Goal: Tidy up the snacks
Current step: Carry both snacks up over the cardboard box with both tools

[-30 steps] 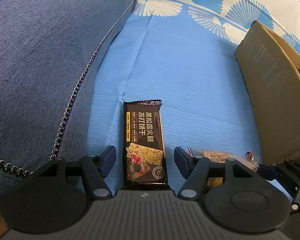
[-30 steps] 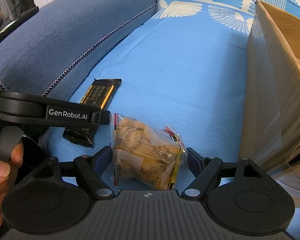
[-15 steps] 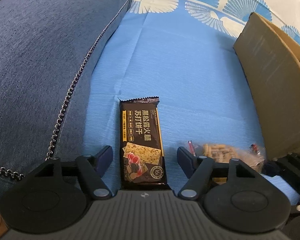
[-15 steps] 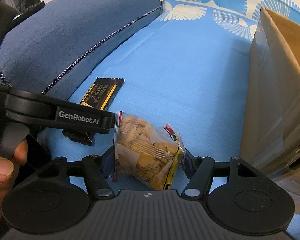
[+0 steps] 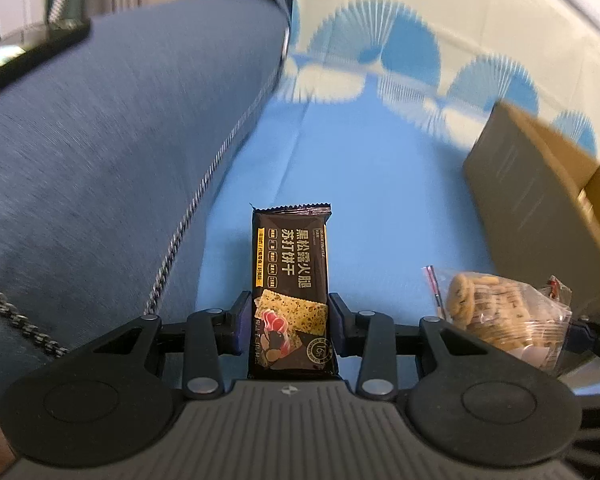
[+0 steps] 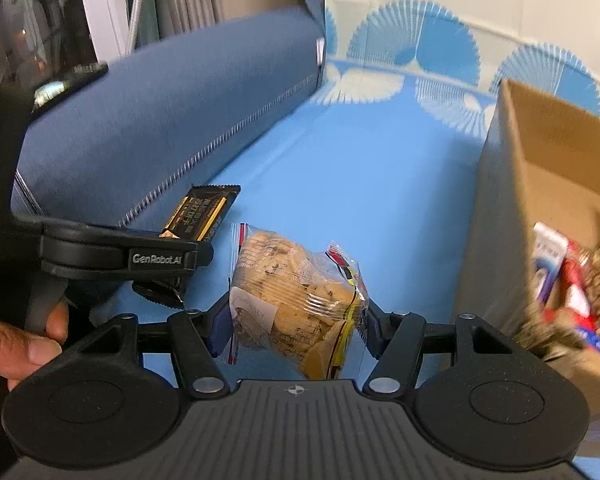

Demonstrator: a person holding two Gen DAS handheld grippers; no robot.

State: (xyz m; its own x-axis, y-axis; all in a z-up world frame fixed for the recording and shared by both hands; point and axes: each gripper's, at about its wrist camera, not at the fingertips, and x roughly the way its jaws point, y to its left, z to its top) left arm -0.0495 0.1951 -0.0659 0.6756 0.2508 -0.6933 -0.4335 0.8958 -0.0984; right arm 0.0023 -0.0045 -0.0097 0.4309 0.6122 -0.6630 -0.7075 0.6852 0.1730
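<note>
My left gripper is shut on a black cracker packet and holds it lifted above the blue cloth. The packet also shows in the right wrist view. My right gripper is shut on a clear bag of small biscuits, also lifted; the bag shows at the right of the left wrist view. An open cardboard box stands to the right, with several snack packets inside.
A dark blue cushion with a metal chain trim runs along the left. The blue cloth with white fan patterns covers the surface between cushion and box. The box wall stands close on the right.
Both grippers have closed on their snacks and lifted them off the cloth. The views have tilted up, and the box's inside now shows.
</note>
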